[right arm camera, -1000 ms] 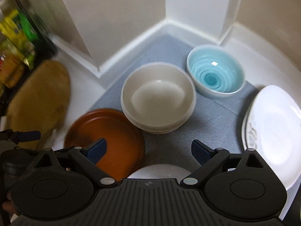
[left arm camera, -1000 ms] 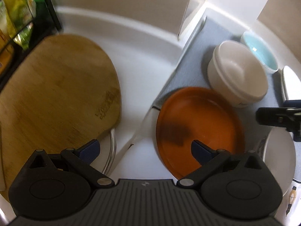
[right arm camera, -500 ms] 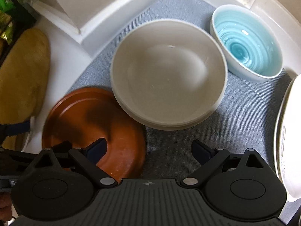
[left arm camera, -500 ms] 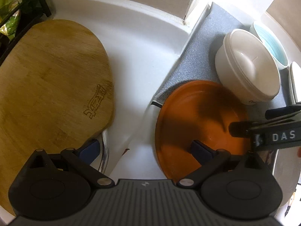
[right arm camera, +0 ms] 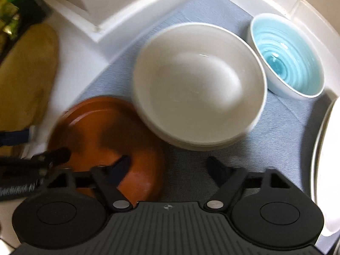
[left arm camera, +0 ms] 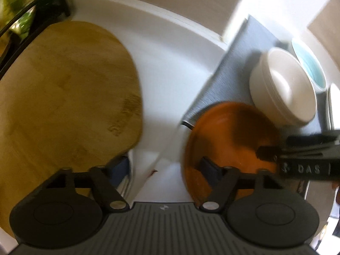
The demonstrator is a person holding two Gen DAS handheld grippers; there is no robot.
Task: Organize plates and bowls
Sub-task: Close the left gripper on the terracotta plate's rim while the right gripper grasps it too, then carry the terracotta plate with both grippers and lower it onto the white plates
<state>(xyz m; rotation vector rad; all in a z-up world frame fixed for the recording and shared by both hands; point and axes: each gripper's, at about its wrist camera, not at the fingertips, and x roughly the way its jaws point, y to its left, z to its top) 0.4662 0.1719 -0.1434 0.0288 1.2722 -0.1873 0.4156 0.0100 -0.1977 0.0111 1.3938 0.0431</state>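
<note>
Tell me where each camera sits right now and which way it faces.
Left wrist: on the left tongs, looking down and forward past its open fingers at the wooden board and orange plate; the right tongs reach in from the right edge.
Right wrist: on the right tongs, looking down at the white bowl, blue bowl and grey mat; its own open fingers show, and the left tongs enter at left.
Shared: orange plate, white bowl, blue bowl, board, mat.

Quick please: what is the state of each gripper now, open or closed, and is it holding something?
Left gripper: open, holding nothing; one finger over the orange plate.
Right gripper: open, holding nothing; it is above the plate's edge and the grey mat.
</note>
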